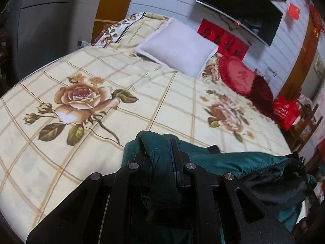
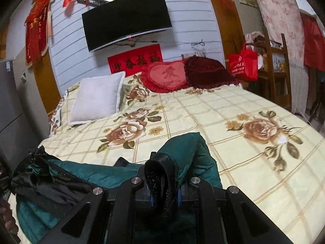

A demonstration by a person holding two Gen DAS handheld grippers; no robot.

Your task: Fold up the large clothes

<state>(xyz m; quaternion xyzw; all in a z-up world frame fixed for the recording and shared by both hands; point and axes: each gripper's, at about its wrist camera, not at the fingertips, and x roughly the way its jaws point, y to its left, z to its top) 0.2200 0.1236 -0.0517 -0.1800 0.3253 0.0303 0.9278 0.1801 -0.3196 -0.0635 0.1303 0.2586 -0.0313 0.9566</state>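
Dark green padded jacket [image 1: 213, 160] lying bunched along the near edge of the bed [image 1: 126, 93], at 6 o'clock in both wrist views, black lining [image 2: 50, 181] turned out at the end toward 9 o'clock in the right view and toward 3 o'clock in the left view. Left hand-held gripper [image 1: 160, 156] clamped on a raised fold of the green fabric, cloth filling the gap between its two black fingers [image 1: 175, 154] and draping down toward the camera. Right hand-held gripper [image 2: 162, 170] likewise closed on the jacket, pinching a dark cuff-like piece [image 2: 160, 172] with a green sleeve [image 2: 182, 144] arching up behind it toward 12 o'clock. Beyond the garment, cream checked bedspread with large printed roses, one rose [image 1: 81, 99] at 10 o'clock in the left view, another [image 2: 260, 128] at 3 o'clock in the right view. Farther up the bed, white pillow [image 2: 97, 97] at 10 o'clock in the right view, red heart-shaped cushion [image 2: 166, 75] at 12 o'clock, dark maroon cushion [image 2: 207, 71] touching it on the 1 o'clock side. On the panelled wall behind, red banner with black characters [image 2: 134, 60], above it a dark curved television [image 2: 126, 20]. Red shopping bag [image 2: 243, 63] at 2 o'clock beside a wooden chair [image 2: 276, 65]. Grey cabinet [image 1: 46, 24] at 10 o'clock in the left view.
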